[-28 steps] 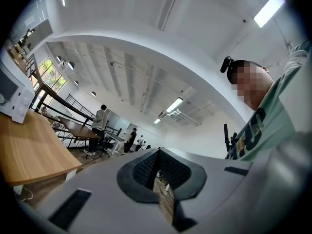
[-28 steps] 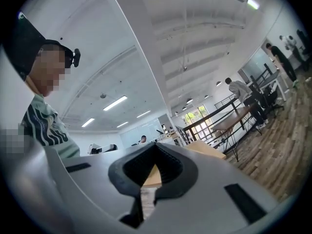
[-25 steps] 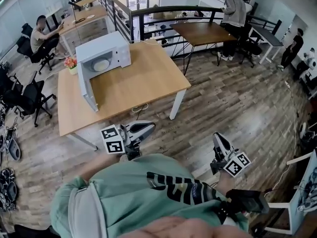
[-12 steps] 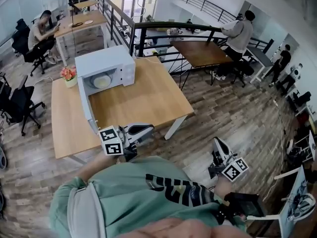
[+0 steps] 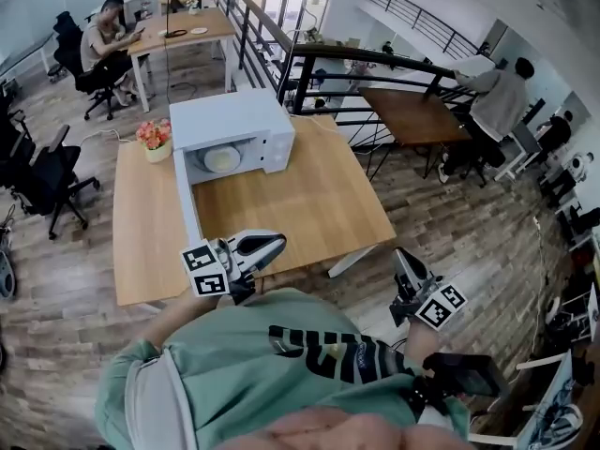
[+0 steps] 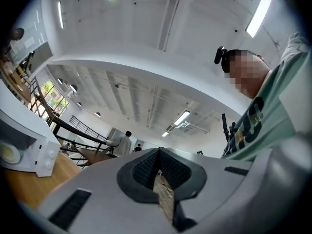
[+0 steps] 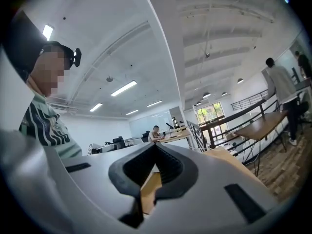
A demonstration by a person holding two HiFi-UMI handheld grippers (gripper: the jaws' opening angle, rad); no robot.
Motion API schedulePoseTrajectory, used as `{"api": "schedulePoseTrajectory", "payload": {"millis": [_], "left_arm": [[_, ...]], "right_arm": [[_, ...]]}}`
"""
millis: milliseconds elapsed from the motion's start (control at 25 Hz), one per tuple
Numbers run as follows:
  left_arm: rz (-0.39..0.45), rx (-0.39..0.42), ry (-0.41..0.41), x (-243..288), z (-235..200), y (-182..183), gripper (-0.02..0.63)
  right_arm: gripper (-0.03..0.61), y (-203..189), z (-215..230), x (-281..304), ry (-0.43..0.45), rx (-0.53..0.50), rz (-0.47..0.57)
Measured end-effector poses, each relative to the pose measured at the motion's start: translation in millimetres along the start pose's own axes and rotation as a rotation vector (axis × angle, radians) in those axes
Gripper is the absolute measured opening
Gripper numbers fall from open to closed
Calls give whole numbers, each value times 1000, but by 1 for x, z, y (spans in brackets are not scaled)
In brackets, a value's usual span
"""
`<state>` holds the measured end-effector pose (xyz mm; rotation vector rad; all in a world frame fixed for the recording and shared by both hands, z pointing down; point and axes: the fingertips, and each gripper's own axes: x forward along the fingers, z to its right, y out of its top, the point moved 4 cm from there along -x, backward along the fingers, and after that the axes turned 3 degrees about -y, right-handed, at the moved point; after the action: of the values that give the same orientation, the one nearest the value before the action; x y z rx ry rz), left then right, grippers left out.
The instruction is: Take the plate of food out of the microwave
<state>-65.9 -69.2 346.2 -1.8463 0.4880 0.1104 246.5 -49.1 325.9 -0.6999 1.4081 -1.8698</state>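
A white microwave [image 5: 239, 125] stands at the far end of a wooden table [image 5: 319, 204], its door [image 5: 190, 216] swung wide open toward me. Inside it lies a pale plate of food [image 5: 222, 160]. My left gripper [image 5: 275, 243] hovers shut and empty over the table's near edge, just right of the door's tip. My right gripper [image 5: 401, 256] is shut and empty, off the table's near right corner above the floor. In the left gripper view the microwave [image 6: 29, 147] with the plate [image 6: 7, 153] sits far left, beyond the shut gripper [image 6: 158, 152]. The right gripper view shows the gripper [image 7: 155, 147] shut.
A pot of flowers [image 5: 155, 138] stands left of the microwave. Black office chairs [image 5: 42, 181] are left of the table, a railing [image 5: 375, 64] and a darker table [image 5: 422, 115] with a standing person [image 5: 497, 101] behind it. Another person [image 5: 108, 31] sits at a far desk.
I have walked toward the table, which now sits nearer and more central in view. Both grippers have come forward with me, the left one reaching the table's near edge. Jaws stayed shut.
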Motion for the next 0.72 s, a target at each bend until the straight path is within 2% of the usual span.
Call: {"api": "schedulePoseTrajectory", "payload": {"millis": [320, 480, 600, 720], "left_arm": [[25, 19, 181, -13, -44, 6, 3], [30, 46, 304, 3, -71, -1, 3], [71, 84, 413, 18, -101, 0, 3], [132, 42, 543, 32, -125, -4, 3]], "right_arm": [[5, -9, 49, 96, 175, 53, -51], [6, -17, 95, 149, 305, 88, -89], [5, -16, 134, 199, 416, 100, -112], [5, -11, 162, 242, 537, 122, -138]]}}
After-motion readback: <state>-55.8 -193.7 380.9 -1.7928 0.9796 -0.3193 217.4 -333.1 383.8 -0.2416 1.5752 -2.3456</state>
